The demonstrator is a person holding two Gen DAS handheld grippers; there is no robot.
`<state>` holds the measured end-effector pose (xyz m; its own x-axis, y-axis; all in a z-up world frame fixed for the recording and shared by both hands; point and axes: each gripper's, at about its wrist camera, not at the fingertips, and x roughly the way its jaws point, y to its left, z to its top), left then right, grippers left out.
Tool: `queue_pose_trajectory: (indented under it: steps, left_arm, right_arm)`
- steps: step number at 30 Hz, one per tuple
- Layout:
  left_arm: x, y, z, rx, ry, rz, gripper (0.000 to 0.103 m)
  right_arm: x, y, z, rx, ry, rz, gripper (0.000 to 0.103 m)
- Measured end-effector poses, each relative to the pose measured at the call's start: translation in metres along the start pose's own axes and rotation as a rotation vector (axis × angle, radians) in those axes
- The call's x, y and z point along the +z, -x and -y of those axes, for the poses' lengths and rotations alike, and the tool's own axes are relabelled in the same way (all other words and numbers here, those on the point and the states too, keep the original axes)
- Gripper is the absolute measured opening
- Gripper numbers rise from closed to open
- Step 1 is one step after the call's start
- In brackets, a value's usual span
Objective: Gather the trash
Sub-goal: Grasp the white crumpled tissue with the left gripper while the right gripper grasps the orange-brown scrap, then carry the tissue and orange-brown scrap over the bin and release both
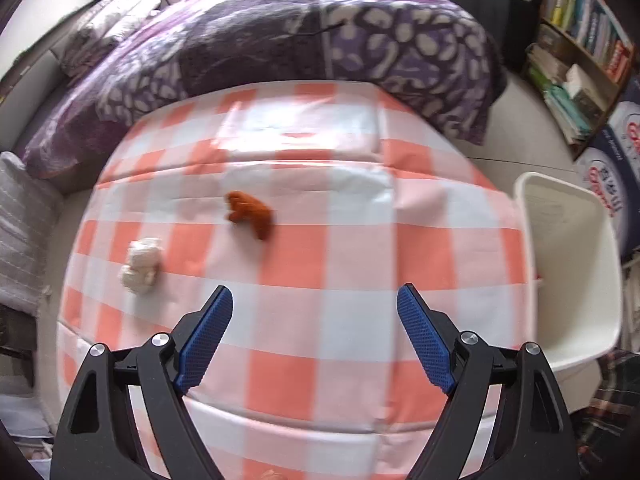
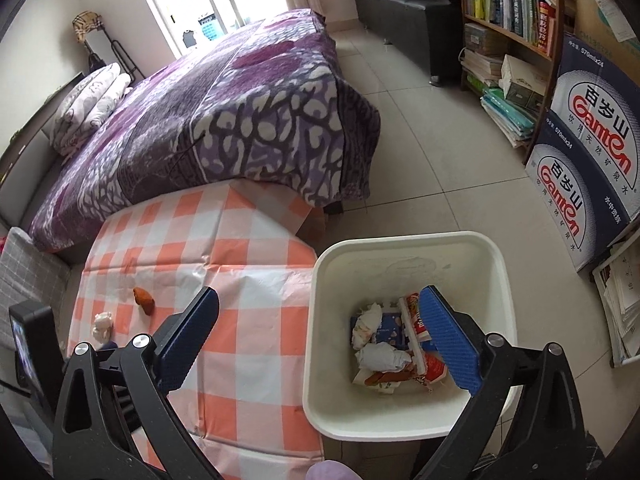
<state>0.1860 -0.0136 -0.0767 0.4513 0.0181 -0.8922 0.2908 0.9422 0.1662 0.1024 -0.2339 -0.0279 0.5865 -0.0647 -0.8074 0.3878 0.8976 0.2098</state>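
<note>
On the orange-and-white checked tablecloth point(image 1: 352, 216) lie a crumpled brown scrap point(image 1: 251, 213) and a crumpled white paper ball point(image 1: 142, 265). My left gripper point(image 1: 315, 299) hovers over the cloth, below and to the right of both in the picture, open with nothing between its blue pads. A white bin point(image 2: 404, 248) stands beside the table on the right and holds several wrappers and paper wads point(image 2: 390, 344). My right gripper point(image 2: 318, 298) hangs open over the bin's near left rim, empty. The brown scrap point(image 2: 144, 300) and white ball point(image 2: 103, 325) also show in the right wrist view.
A bed with a purple patterned blanket point(image 2: 224, 120) lies behind the table. A bookshelf point(image 2: 512, 20) and stacked water cartons point(image 2: 592, 148) line the right wall. Tiled floor point(image 2: 432, 152) lies around the bin. The left gripper's body point(image 2: 32, 344) shows at the left edge.
</note>
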Motion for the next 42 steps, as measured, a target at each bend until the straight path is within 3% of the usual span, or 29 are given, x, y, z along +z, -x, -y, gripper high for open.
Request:
queue_pose_trajectory:
  steps: [3, 7, 13, 16, 19, 20, 21, 23, 27, 31, 35, 38, 40, 42]
  left_arm:
    - [0.002, -0.018, -0.048, 0.09, 0.073, 0.021, 0.082]
    - [0.003, -0.04, -0.099, 0.146, 0.154, 0.023, 0.082]
    - [0.008, -0.067, -0.139, 0.171, 0.188, 0.021, 0.082]
    - [0.007, -0.08, -0.147, 0.158, 0.195, -0.007, 0.082]
    - [0.0, -0.094, -0.158, 0.116, 0.22, -0.044, 0.075]
    - [-0.003, -0.098, -0.164, 0.086, 0.24, -0.06, 0.068]
    - [-0.005, -0.101, -0.171, 0.059, 0.261, -0.073, 0.054]
    - [-0.008, -0.101, -0.181, 0.011, 0.304, -0.072, 0.045]
    - [-0.011, -0.084, -0.201, 0.004, 0.372, -0.029, 0.041]
    - [-0.016, -0.06, -0.234, 0.005, 0.505, 0.027, 0.041]
    - [-0.026, -0.049, -0.257, -0.007, 0.606, 0.043, 0.041]
    - [-0.033, -0.047, -0.262, -0.001, 0.622, 0.037, 0.041]
    - [-0.038, -0.045, -0.262, 0.004, 0.619, 0.037, 0.041]
    - [-0.042, -0.045, -0.263, 0.012, 0.614, 0.039, 0.041]
  right_arm:
    - [-0.006, -0.01, -0.019, 0.01, 0.047, -0.023, 0.096]
    - [-0.013, -0.02, -0.043, 0.061, 0.112, -0.046, 0.096]
    - [-0.027, -0.034, -0.09, 0.095, 0.24, -0.041, 0.096]
    - [-0.036, -0.041, -0.111, 0.125, 0.312, -0.041, 0.096]
    - [-0.043, -0.052, -0.133, 0.179, 0.389, -0.048, 0.096]
    - [-0.046, -0.056, -0.141, 0.213, 0.416, -0.049, 0.096]
    - [-0.048, -0.06, -0.15, 0.246, 0.447, -0.048, 0.096]
    - [-0.052, -0.068, -0.164, 0.273, 0.514, -0.048, 0.096]
    - [-0.05, -0.098, -0.2, 0.318, 0.602, -0.099, 0.096]
    - [-0.042, -0.119, -0.23, 0.321, 0.616, -0.087, 0.092]
    - [-0.038, -0.145, -0.251, 0.299, 0.616, -0.116, 0.079]
    - [-0.039, -0.161, -0.26, 0.279, 0.629, -0.135, 0.071]
    - [-0.042, -0.173, -0.265, 0.254, 0.643, -0.162, 0.054]
    - [-0.045, -0.176, -0.268, 0.204, 0.651, -0.138, 0.031]
